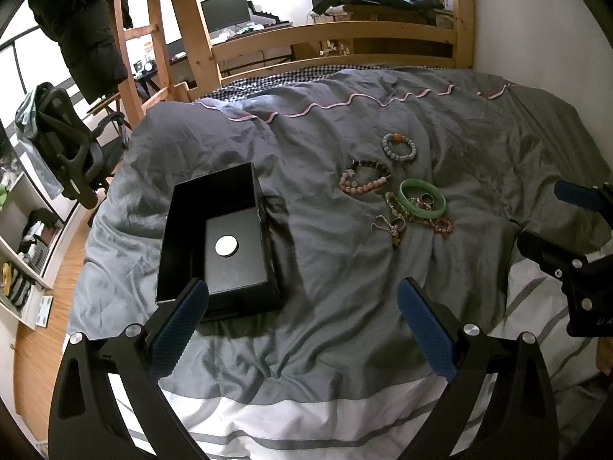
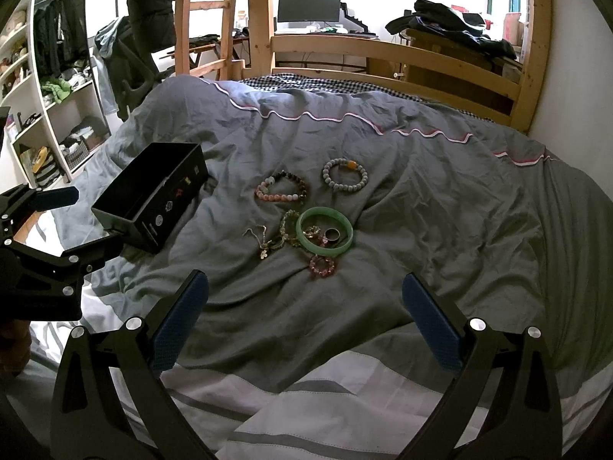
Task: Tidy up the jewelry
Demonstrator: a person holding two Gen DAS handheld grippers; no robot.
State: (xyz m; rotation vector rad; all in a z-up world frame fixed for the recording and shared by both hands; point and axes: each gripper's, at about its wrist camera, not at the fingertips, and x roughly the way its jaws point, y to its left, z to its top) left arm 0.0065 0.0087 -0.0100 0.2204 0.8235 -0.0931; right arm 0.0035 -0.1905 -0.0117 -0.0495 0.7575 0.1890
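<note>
An open black box (image 1: pixel 214 237) (image 2: pixel 153 195) with a white disc (image 1: pixel 226 246) on its floor lies on the grey duvet. To its right lies a pile of jewelry: a green bangle (image 1: pixel 422 203) (image 2: pixel 325 231) with a ring (image 2: pixel 331 234) inside it, a grey bead bracelet (image 1: pixel 398 147) (image 2: pixel 344 174), a pink and dark bead bracelet (image 1: pixel 364 181) (image 2: pixel 281 186), a small pink bracelet (image 2: pixel 322 265) and a thin chain (image 1: pixel 389 226) (image 2: pixel 264 238). My left gripper (image 1: pixel 302 303) is open, near the box's front corner. My right gripper (image 2: pixel 304 295) is open, short of the jewelry, holding nothing.
The grey duvet (image 2: pixel 440 211) is wrinkled, with a white striped sheet (image 2: pixel 306 402) at the near edge. A wooden bed rail (image 2: pixel 383 53) stands at the far end and a wall on the right. Shelves (image 2: pixel 57 115) and an office chair (image 1: pixel 72 145) stand off the left side.
</note>
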